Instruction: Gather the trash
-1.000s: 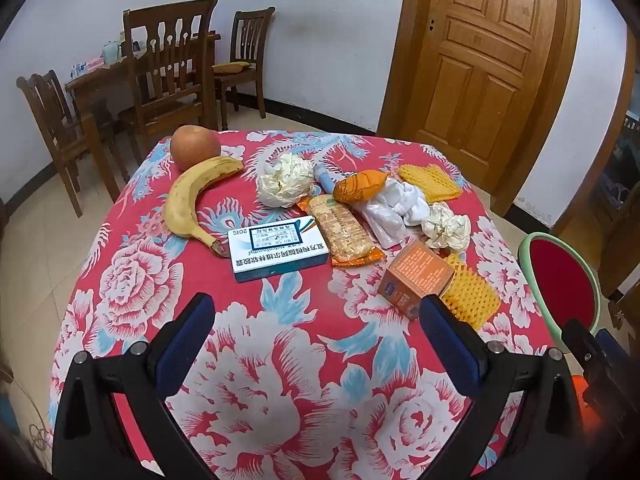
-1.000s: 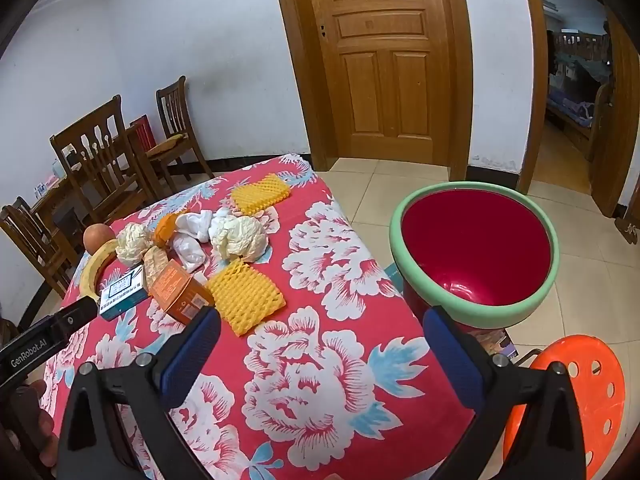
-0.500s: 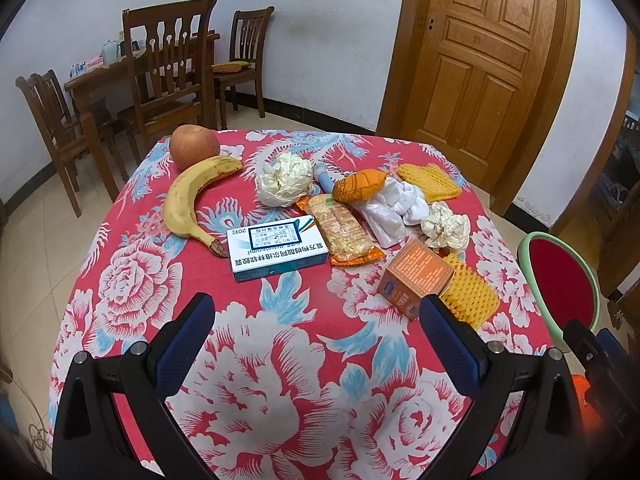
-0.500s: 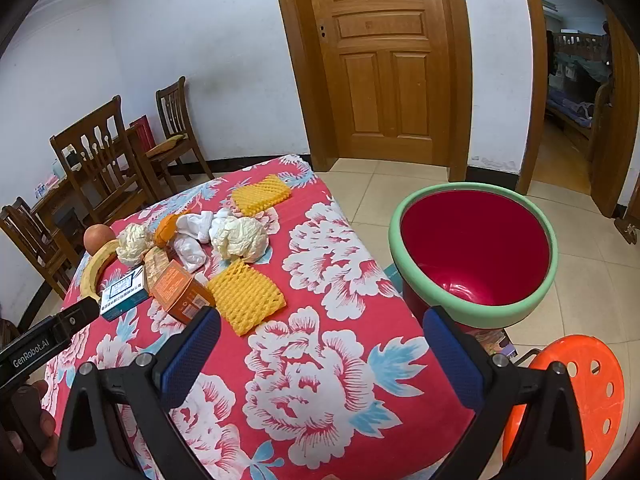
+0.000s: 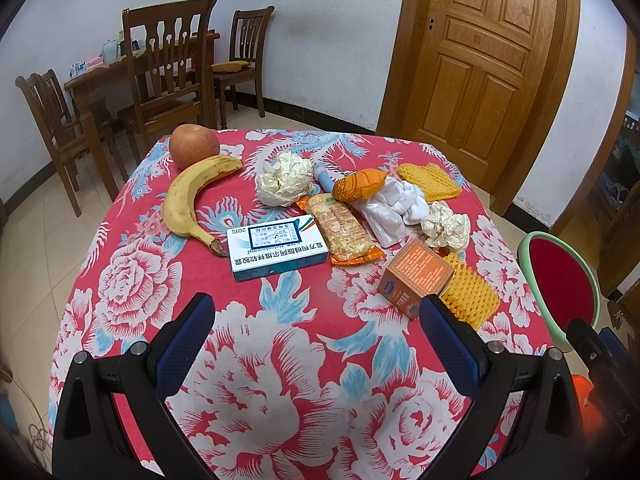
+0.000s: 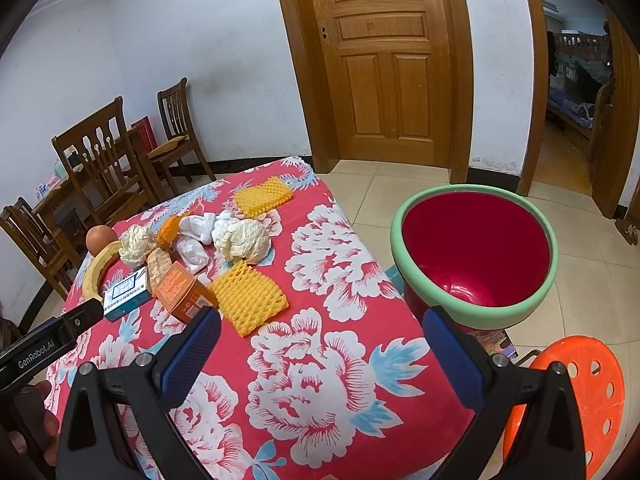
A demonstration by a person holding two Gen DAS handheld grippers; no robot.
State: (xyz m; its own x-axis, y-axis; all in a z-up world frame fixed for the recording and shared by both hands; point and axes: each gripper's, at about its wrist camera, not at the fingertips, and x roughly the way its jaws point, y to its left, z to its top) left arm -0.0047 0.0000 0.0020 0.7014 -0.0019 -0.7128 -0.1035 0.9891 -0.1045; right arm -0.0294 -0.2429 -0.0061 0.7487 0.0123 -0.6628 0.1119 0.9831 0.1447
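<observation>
The left claw (image 5: 316, 320) stands wide and holds nothing, low in the frame above the flowered table (image 5: 280, 380). Just past its right finger sits an orange box (image 5: 414, 276) touching a yellow foam net (image 5: 472, 300). Toward the centre lie a white-and-blue box (image 5: 276, 250), a snack wrapper (image 5: 344, 228) and crumpled paper (image 5: 285, 179); a banana (image 5: 192, 200) and apple (image 5: 194, 147) lie upper left. The right claw (image 6: 316, 354) is also wide and empty, over the table's edge. The red bin (image 6: 474, 256) with a green rim stands on the floor at right, beside the table.
</observation>
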